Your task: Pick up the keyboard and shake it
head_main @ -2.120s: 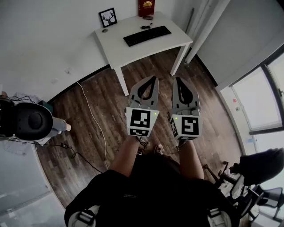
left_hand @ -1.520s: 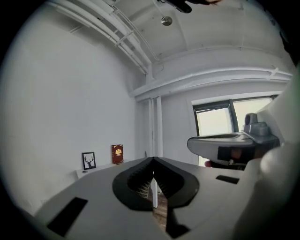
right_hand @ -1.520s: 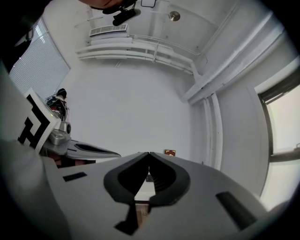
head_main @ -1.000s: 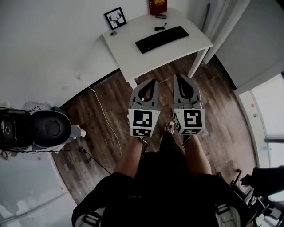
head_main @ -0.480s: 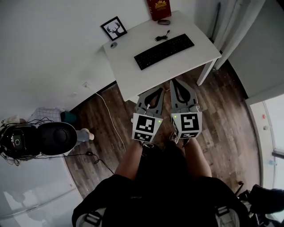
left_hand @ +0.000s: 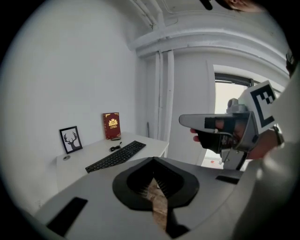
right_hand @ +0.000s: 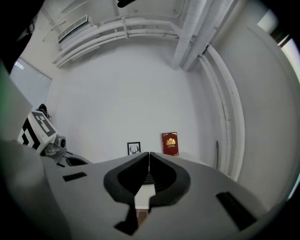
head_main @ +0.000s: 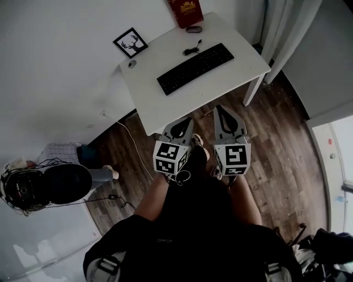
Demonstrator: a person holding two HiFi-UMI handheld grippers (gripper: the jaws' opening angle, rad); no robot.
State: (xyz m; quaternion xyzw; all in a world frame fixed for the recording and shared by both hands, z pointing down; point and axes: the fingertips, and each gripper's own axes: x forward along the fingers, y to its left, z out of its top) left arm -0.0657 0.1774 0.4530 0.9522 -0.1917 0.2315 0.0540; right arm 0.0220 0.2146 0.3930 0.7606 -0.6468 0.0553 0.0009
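Keyboard (head_main: 196, 68) lay flat on the white table (head_main: 165, 107), upper centre of the head view, well apart from both grippers. Left gripper (head_main: 185, 121) and right gripper (head_main: 223, 110) hung side by side at centre frame, just under the table's near edge (over wood floor), fingers pressed together and holding nothing. Deer picture (head_main: 130, 42) and red book (head_main: 186, 11) stood along the table's far edge.

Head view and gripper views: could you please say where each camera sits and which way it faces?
Head view: on the person's head, looking steeply down at table, keyboard; forearms, left gripper, right gripper show.
Left gripper view: along shut jaws toward the keyboard; right gripper shows.
Right gripper view: level, toward the wall; shut jaws.
Shared: both gripper views show red book and framed picture.
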